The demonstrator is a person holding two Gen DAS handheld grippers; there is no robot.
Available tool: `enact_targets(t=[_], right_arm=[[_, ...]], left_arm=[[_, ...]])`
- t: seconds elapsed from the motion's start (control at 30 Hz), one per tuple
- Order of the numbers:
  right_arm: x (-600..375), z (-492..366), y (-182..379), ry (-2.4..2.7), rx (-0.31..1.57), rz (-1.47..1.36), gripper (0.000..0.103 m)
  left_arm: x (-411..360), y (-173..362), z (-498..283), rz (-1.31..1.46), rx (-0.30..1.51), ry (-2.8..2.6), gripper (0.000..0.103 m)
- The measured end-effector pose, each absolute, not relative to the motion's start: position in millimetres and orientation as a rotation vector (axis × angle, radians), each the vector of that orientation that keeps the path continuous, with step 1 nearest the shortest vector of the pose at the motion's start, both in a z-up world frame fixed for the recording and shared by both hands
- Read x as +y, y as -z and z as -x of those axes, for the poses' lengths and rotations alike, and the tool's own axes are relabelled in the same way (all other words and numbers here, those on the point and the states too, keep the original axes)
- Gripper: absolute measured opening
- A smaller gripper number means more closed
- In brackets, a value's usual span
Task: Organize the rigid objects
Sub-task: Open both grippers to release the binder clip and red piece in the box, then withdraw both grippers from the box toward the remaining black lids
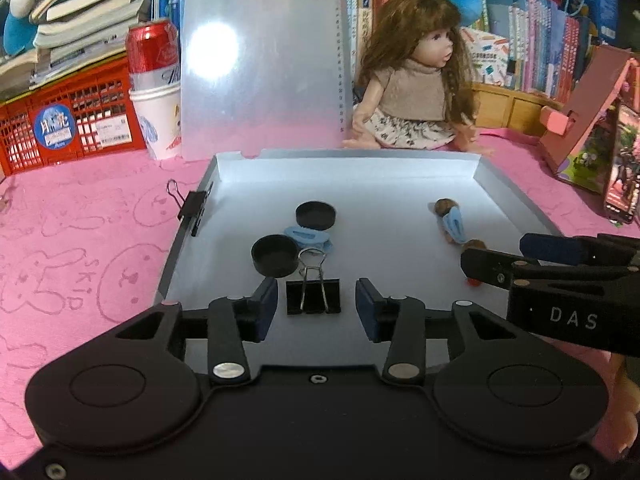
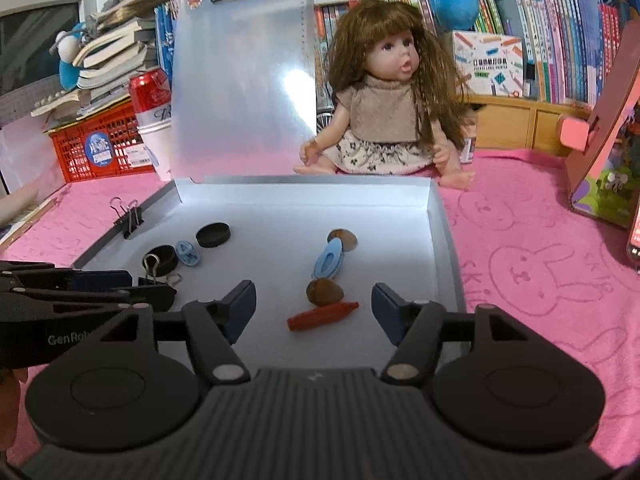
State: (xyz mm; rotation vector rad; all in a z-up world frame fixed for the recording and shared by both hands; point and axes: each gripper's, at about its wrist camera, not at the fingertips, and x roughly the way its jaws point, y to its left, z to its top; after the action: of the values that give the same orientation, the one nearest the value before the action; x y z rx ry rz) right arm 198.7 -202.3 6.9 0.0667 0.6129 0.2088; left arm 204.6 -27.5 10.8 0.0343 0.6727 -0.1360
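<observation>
An open white box [image 1: 400,208] [image 2: 280,216] lies on the pink cloth. In it are two black round caps [image 1: 316,215] [image 1: 275,255], two blue doll shoes [image 1: 310,238] [image 2: 329,263], two brown nuts [image 2: 325,291] [image 2: 344,237], a red crayon [image 2: 323,315] and a black binder clip [image 1: 313,295]. My left gripper [image 1: 316,306] is open with the binder clip between its fingers, not gripped. My right gripper [image 2: 314,310] is open around the red crayon and the near nut, touching neither. Another binder clip [image 1: 192,204] is clamped on the box's left wall.
A doll [image 2: 388,108] sits behind the box. The box lid [image 1: 260,56] stands upright at the back left. A red can on a paper cup [image 1: 154,88], a red crate [image 1: 68,120], books and a pink toy house [image 2: 600,140] ring the cloth.
</observation>
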Motion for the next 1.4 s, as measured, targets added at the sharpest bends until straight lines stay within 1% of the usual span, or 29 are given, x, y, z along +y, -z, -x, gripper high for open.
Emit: enact_targets(t=[0.1,0.4,0.8,0.9,1.4], right_arm=[[-206.5,-192.2,-14.0,-0.216,0.598,-0.07,0.084],[-221.9,-167.7,-28.4,-0.23,0.571,-0.072,0.088],[-239.6,-117.7,-34.5,-0.247,0.547,-0.066,0.09],[-242.8,-104.2,-32.7,-0.246,0.542,-0.058,0.092],[-250.6,-37.2,-19.3,-0.208,0.531,0.059,0.092]], left_arm=[[-28.0,-17.4,-195.1,-0.03,0.661,0.152,0.049],[-28.1,-31.3,-161.8,-0.022,0.639,0.207,0.061],[-26.2,-35.7,-107.8,-0.014,0.631,0.255,0.066],[-26.4,-33.6,-95.4,-0.022,0.637,0.266,0.067],[-29.1,-13.8,-37.4,-0.032,0.673,0.315,0.068]])
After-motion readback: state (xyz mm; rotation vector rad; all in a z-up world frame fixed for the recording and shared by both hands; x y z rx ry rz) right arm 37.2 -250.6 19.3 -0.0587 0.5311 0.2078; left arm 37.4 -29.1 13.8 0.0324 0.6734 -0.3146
